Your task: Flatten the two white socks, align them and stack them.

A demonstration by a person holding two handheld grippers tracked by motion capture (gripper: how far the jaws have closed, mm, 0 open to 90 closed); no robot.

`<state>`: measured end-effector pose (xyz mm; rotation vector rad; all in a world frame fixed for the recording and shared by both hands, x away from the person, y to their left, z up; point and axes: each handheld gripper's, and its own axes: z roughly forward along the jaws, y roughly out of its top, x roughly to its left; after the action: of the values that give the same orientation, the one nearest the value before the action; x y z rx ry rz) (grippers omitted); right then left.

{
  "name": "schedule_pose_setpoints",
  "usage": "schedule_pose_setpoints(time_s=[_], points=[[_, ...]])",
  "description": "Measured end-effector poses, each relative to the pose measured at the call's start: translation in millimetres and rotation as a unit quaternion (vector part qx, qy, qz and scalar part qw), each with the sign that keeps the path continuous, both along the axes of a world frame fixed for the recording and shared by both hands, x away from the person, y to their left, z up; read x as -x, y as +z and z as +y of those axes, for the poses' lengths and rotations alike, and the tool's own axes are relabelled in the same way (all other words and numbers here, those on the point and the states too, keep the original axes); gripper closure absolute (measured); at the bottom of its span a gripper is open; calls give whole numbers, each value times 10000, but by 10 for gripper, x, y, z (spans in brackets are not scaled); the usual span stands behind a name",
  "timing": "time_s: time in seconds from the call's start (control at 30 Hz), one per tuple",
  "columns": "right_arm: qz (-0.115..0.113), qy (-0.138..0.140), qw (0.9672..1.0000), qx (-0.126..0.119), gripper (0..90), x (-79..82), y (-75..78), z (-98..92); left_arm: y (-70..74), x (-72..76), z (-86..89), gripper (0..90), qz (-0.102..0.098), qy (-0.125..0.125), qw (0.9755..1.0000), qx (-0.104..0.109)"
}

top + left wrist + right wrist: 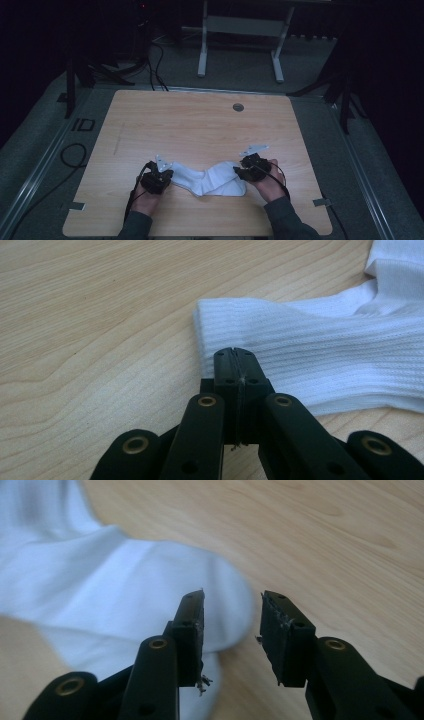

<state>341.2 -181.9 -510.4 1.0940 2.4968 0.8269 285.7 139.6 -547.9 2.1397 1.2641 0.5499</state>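
sock (320,355): white, ribbed | table (200,125): light wood grain | floor (35,145): apparently grey

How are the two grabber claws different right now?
The left gripper has its jaws squeezed together over the ribbed cuff end of the white sock; the right gripper has its jaws apart, gripping nothing, at the sock's rounded toe end. Both are black and rest low over the wooden table.

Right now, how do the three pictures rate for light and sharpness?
High view: dim, surroundings nearly black, the sock and table readable. Left gripper view: bright, sharp ribbing on the sock. Right gripper view: sock smeared by blur, right gripper crisp.
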Motion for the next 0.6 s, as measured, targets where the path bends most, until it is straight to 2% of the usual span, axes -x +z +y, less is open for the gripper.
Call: schedule_pose_setpoints(time_s=[0.1,0.27,0.37,0.4,0.47,0.53,0.6], points=[[58,-108,9999,2,609,-59,-25,-35,0,1,0,897,4,4,10000,4],[390,-287,9986,-212,621,-204,-156,-67,1,-1,0,898,12,2,10000,9],[504,-332,9979,-216,638,-271,-232,-25,0,-1,0,898,13,5,10000,26],[551,-333,9977,-219,659,-292,-255,-11,-1,0,-1,898,16,11,10000,31],[672,-279,9972,-195,758,-319,-296,19,0,1,3,898,29,-5,10000,29],[655,-255,9974,-178,882,-314,-300,24,0,2,5,897,30,-11,10000,32],[642,-260,9974,-181,885,-302,-283,20,0,3,4,897,30,-11,10000,32]])
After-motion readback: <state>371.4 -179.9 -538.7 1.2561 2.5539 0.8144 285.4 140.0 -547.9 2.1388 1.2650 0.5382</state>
